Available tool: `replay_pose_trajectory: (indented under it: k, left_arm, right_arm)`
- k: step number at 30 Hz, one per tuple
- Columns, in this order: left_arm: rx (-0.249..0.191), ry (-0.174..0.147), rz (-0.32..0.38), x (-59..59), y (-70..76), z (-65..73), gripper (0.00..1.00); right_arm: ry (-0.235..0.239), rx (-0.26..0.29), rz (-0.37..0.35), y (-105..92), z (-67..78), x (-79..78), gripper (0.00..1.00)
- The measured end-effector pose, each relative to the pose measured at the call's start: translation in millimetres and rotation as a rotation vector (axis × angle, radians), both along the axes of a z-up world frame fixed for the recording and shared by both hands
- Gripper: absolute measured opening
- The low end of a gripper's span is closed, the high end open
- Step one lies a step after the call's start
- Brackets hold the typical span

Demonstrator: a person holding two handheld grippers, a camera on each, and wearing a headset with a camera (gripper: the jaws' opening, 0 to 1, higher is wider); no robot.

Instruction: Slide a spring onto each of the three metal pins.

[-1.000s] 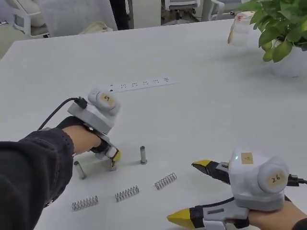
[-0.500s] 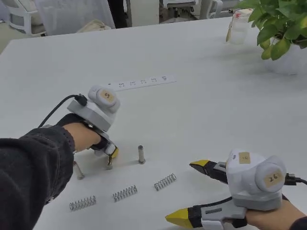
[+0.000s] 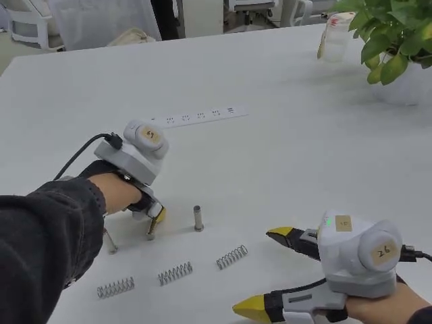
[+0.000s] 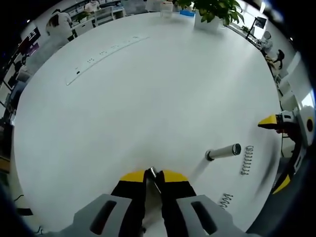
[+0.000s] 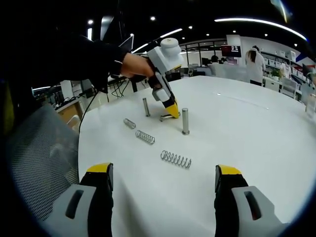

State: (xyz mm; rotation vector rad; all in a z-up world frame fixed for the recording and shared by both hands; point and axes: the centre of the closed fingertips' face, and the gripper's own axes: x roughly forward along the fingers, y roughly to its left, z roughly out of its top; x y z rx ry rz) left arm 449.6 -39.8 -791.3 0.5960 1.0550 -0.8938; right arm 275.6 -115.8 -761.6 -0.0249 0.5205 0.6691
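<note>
Your head view is bright and evenly lit; the white tabletop (image 3: 283,148) shows no hard glare, and the standing pin (image 3: 198,218) throws only a faint, soft shadow; the plant (image 3: 395,34) at the far corner looks slightly soft. Your left gripper view bows the tabletop into a dome and stretches things near its edges; the held pin (image 4: 154,178) in the left claw (image 4: 153,174) catches a small glint. Your right gripper view is dimmer; ceiling strip lights (image 5: 247,20) glow overhead; straight lines curve toward the edges.
</note>
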Motion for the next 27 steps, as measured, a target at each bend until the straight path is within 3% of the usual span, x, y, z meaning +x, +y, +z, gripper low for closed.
replay_pose_trajectory:
  k: [13, 27]
  left_arm:
    - [0.007, 0.017, 0.011, -5.5, 3.0, 0.4, 0.00]
    - [-0.007, 0.004, 0.001, -7.8, 1.9, 9.8, 0.00]
  right_arm:
    - [-0.002, 0.001, 0.003, 0.9, 0.7, -0.2, 0.84]
    - [-0.013, 0.000, 0.004, 1.1, 3.6, 0.9, 0.83]
